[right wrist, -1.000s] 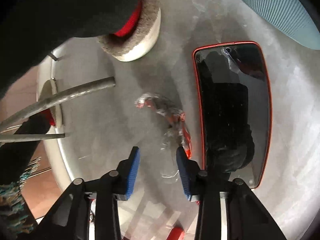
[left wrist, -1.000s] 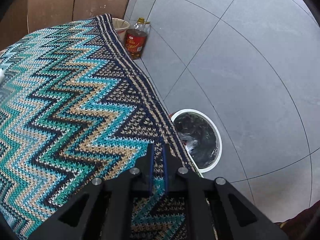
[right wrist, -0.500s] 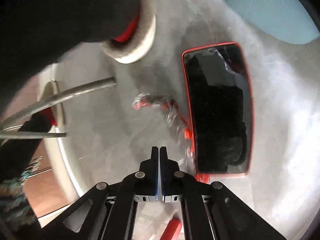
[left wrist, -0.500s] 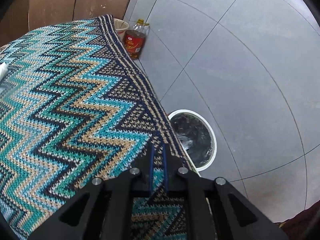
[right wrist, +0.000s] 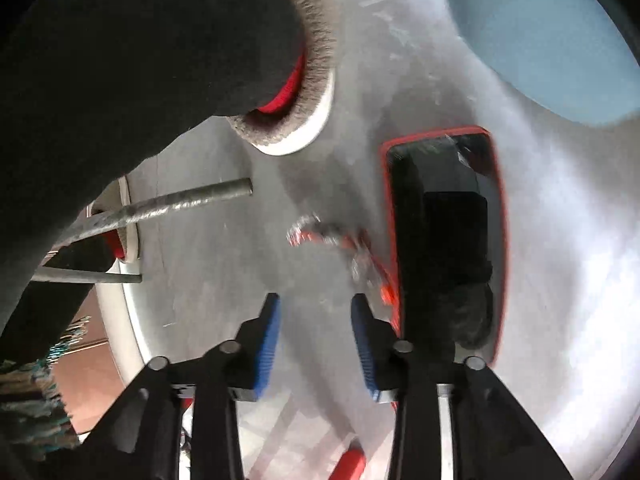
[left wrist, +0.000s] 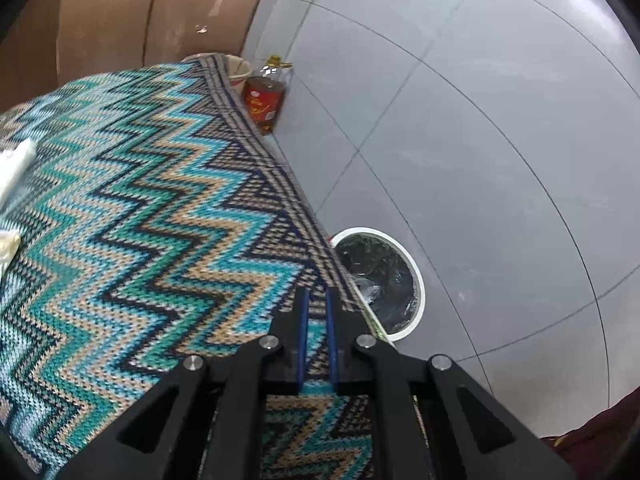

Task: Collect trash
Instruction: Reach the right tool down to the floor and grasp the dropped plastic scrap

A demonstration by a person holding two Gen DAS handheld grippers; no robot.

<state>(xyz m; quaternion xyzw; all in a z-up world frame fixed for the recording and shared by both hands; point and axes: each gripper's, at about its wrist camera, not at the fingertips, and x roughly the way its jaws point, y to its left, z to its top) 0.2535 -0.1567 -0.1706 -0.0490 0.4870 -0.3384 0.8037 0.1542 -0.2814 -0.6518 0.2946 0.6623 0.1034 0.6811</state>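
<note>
In the right wrist view a crumpled clear and red wrapper (right wrist: 340, 248) lies on the grey floor beside a red-rimmed black bin (right wrist: 444, 240). My right gripper (right wrist: 314, 308) is open and empty, just short of the wrapper. In the left wrist view my left gripper (left wrist: 316, 300) has its jaws nearly together with nothing between them, above the zigzag knitted cloth (left wrist: 140, 220). A white-rimmed trash can (left wrist: 380, 280) with a black liner stands on the floor past the cloth's edge.
An oil bottle (left wrist: 266, 100) and a beige bucket (left wrist: 238, 72) stand on the tiled floor by the far corner. White objects (left wrist: 14, 164) lie at the cloth's left. A slippered foot (right wrist: 288, 92) and metal rods (right wrist: 172, 204) are near the wrapper.
My right gripper shut without the wrapper half a second ago and has opened again; the view shifted and blurred. The left gripper has drifted slightly, its jaws unchanged.
</note>
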